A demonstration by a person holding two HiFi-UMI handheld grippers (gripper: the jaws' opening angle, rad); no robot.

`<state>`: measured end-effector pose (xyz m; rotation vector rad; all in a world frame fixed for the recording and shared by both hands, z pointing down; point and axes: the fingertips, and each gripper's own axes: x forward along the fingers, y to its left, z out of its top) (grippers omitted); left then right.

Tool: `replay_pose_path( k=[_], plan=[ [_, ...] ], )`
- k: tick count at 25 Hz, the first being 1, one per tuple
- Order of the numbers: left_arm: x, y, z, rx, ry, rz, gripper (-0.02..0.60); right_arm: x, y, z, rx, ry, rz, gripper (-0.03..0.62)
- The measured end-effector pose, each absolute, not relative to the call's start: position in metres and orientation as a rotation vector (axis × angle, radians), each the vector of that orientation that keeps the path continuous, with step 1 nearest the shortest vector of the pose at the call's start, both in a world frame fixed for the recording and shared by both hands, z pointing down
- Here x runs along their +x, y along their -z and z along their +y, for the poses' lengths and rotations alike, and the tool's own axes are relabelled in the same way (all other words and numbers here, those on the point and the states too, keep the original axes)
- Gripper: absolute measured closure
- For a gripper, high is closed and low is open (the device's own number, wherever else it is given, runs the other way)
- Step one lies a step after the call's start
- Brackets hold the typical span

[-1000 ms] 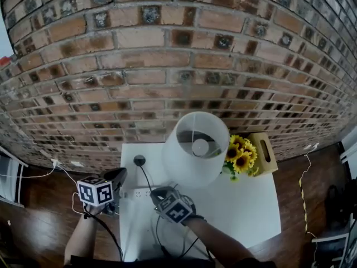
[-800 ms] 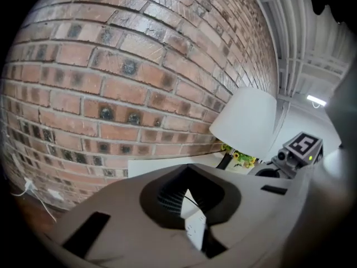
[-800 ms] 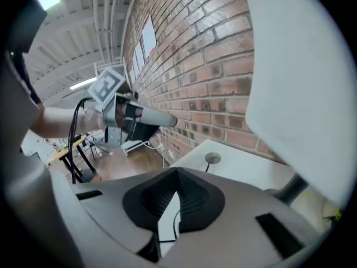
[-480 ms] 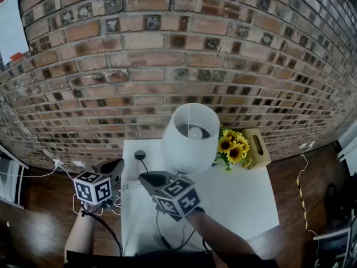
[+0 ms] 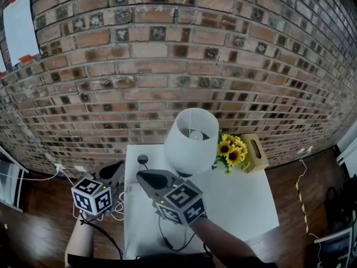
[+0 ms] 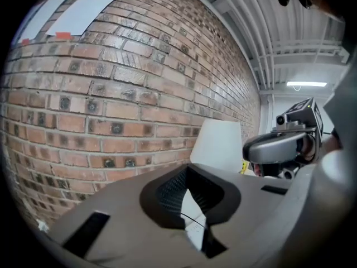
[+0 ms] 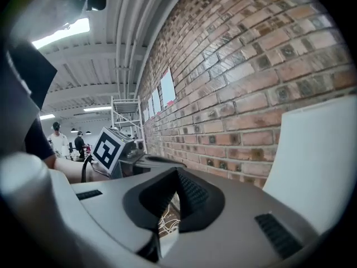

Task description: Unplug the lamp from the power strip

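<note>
The left gripper (image 5: 116, 167), smooth grey moulded plastic with ribbed black pads, hovered over the left edge of the square white tabletop (image 5: 240, 200), its jaws pressed together on nothing. Just to its right, the matching right gripper (image 5: 143, 176) was likewise closed and empty, pointing toward the rough red brick wall (image 5: 167, 66). Both were probably held clear because the pull was finished. A thin black cord (image 5: 162, 232) lay slack in a loop on the near tabletop, its thicker end apparently free. The power strip could not be made out behind the grippers. Further right, at the far edge, stood the lamp with its matte white tapered shade (image 5: 191, 141), then yellow sunflowers (image 5: 230, 151) and a slotted wooden box (image 5: 254, 152).
</note>
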<state>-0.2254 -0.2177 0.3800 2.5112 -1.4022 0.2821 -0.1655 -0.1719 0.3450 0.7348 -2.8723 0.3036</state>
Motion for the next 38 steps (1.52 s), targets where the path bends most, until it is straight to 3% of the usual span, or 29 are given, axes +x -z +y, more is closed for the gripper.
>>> replay_pose_path(
  k=[8,16,38],
  plan=[
    [-0.238,-0.359,-0.203,2.533,-0.272,-1.482,0.558,-0.159,-0.314,-0.178,0.854,-0.092,-2.908,0.591],
    [-0.238,-0.342,-0.196,2.534,-0.31,-1.623,0.558,-0.143,-0.318,-0.18,0.875,-0.124,-2.869,0.591],
    [-0.174,-0.324,-0.154,2.436,-0.398,-1.782,0.558,-0.085,-0.304,-0.142,0.583,-0.07,-3.029,0.591]
  ],
)
